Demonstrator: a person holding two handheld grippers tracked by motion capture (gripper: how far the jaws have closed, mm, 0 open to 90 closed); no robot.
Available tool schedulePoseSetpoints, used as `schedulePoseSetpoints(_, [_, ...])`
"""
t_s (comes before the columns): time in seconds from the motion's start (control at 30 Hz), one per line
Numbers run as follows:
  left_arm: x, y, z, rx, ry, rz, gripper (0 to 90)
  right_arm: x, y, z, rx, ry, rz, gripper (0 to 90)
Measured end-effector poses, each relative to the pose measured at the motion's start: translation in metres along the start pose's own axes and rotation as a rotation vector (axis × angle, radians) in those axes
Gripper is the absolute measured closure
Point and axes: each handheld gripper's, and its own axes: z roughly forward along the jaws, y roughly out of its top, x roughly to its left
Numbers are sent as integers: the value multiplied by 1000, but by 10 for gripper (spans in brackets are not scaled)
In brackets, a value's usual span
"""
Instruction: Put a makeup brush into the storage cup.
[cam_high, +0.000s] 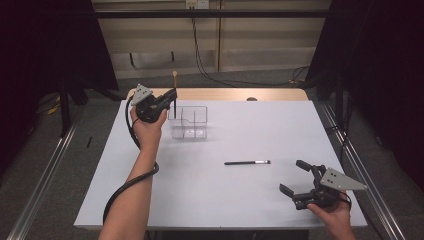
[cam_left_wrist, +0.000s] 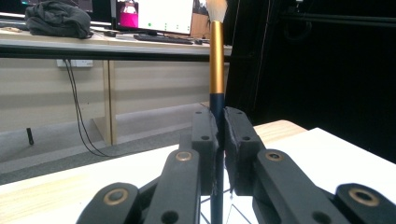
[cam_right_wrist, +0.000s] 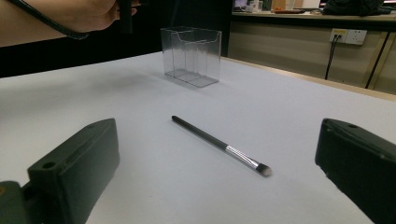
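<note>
– What's your left gripper (cam_high: 171, 100) got?
– My jaws are clamped on the upright makeup brush (cam_left_wrist: 215, 70), above the clear organizer (cam_high: 190, 122).
– The right gripper (cam_high: 295, 176)?
– Wide open, empty; the thin brush (cam_high: 247, 162) lies at its ten o'clock.

My pale bench (cam_high: 260, 200) with a wooden strip along its far edge, clear compartmented box (cam_high: 190, 123) standing on it right beside my left jaws, thin dark brush (cam_high: 247, 162) lying flat ahead of my right jaws, apart from them
</note>
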Motion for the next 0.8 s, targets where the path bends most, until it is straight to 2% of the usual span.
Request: schedulePoseSetpoints(0.8, [-1,-13,-1,19,2,2,835,0,0,0,0,-1,-4,0])
